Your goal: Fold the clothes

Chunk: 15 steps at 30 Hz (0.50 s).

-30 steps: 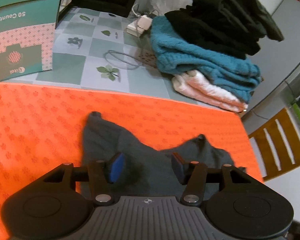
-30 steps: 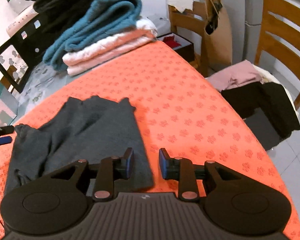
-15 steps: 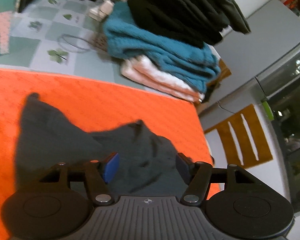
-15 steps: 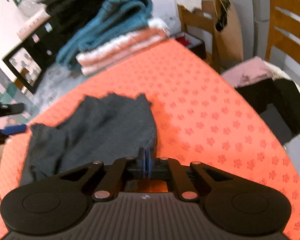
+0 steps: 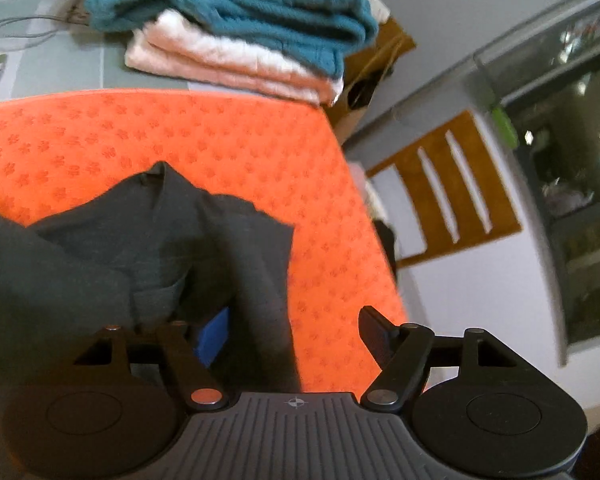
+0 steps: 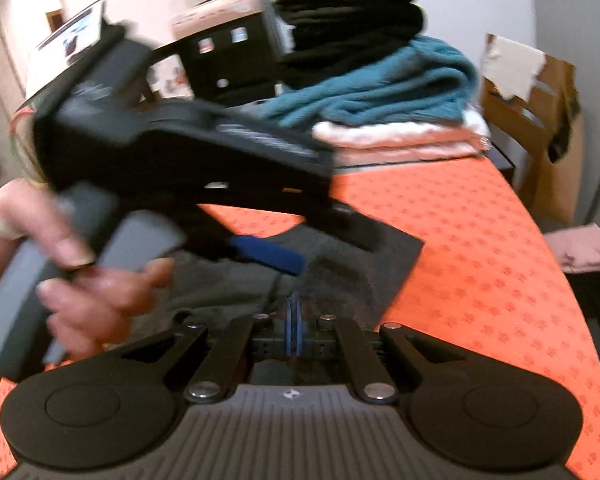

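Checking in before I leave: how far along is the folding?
Done: a folded stack sits behind the orange mat. In hand: the right tool is shut on the dark grey garment; the left tool is open over it. Left: that fold, plus clothes on the chair.

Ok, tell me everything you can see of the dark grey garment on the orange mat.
The dark grey garment is a soft, knit-looking piece lying on the orange mat, partly folded over itself, with rumpled layers and one pointed corner sticking up. The right gripper is shut on its near edge. The left gripper is open, with cloth draped over its blue-padded finger; in the right wrist view it hangs just above the fabric. What kind of garment it is cannot be told.
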{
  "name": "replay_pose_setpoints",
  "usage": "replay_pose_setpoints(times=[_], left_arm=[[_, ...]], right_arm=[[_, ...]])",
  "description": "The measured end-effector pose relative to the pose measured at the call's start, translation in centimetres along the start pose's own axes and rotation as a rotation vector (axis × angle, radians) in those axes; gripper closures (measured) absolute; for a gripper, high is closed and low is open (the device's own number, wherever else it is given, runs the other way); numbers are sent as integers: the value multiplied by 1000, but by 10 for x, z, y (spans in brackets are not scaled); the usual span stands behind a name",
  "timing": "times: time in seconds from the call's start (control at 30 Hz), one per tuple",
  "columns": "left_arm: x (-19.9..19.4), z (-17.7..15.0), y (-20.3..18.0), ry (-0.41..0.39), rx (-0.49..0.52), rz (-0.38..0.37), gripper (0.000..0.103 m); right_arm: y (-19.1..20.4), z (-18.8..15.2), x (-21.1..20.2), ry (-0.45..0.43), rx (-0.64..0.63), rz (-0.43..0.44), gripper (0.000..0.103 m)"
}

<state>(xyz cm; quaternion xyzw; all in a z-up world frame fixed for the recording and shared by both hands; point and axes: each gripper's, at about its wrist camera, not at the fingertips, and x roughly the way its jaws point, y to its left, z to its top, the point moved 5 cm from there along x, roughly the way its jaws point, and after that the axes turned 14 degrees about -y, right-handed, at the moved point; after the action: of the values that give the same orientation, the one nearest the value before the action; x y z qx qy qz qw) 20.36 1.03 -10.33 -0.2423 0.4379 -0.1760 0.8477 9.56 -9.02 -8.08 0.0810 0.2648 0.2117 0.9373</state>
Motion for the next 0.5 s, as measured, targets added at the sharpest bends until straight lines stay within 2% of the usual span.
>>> replay_pose_setpoints(times=[0.03,0.07,0.2,0.3,0.33,0.5], left_arm=[[2,-1,-1,4,21,12,62],[3,-2,-1,-1,39,19,95],[-10,-1,-1,-50,64,-3,98],[-19,2,0,-52,51,-5,98],[-22,2,1,-53,47,-5,98],[-39,10,4,-70,15,-9,98]], right_arm=[[4,0,1,1,-6,12,100],[7,0,0,3,-15,20,100],[5,0,-13,1,-34,33,94],[-11,-12,-30,11,-26,14,60],[-17,-19,-33,26,-27,3,53],[-33,-63,-41,158,-30,-42,48]])
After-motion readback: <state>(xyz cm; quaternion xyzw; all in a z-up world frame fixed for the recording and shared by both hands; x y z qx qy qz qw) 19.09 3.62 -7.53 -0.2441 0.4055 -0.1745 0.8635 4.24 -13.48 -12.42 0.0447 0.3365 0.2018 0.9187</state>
